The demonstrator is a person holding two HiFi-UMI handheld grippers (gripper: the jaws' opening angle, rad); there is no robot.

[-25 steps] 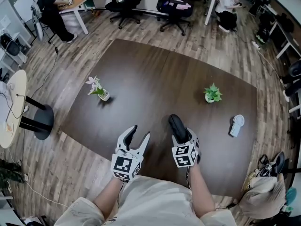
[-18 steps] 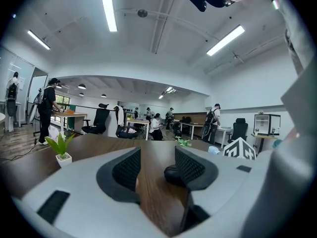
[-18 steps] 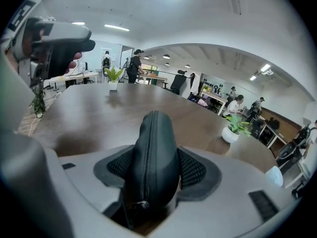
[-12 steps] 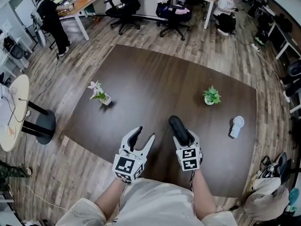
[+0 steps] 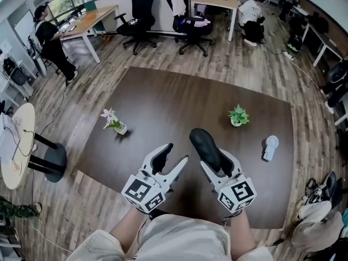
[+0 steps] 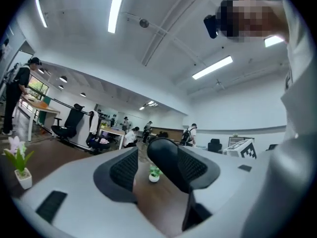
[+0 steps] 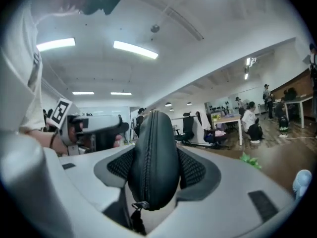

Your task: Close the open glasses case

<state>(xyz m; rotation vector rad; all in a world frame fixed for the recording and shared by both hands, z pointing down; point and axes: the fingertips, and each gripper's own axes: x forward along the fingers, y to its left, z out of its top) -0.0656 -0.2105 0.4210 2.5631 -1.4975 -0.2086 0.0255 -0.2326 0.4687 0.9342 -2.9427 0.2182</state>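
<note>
The black zip-up glasses case (image 5: 205,148) is closed and is held up above the dark table (image 5: 163,102). My right gripper (image 5: 216,161) is shut on it, its jaws having just closed a little. In the right gripper view the case (image 7: 154,157) stands on edge between the mesh pads (image 7: 119,166), zipper facing the camera. My left gripper (image 5: 175,153) hangs just left of the case, open and empty, and its jaws have just been opening. In the left gripper view the case (image 6: 166,157) shows beyond the right pad (image 6: 195,166), with bare table between the jaws.
On the table stand a small pot with pale flowers (image 5: 113,119) at the left, a green potted plant (image 5: 237,116) at the right and a white hand fan (image 5: 269,147) near the right edge. Desks, office chairs and people fill the far room.
Both grippers have risen off the table towards the head camera. The right one lifted the case with it and rolled. The left jaws stand wider apart.
</note>
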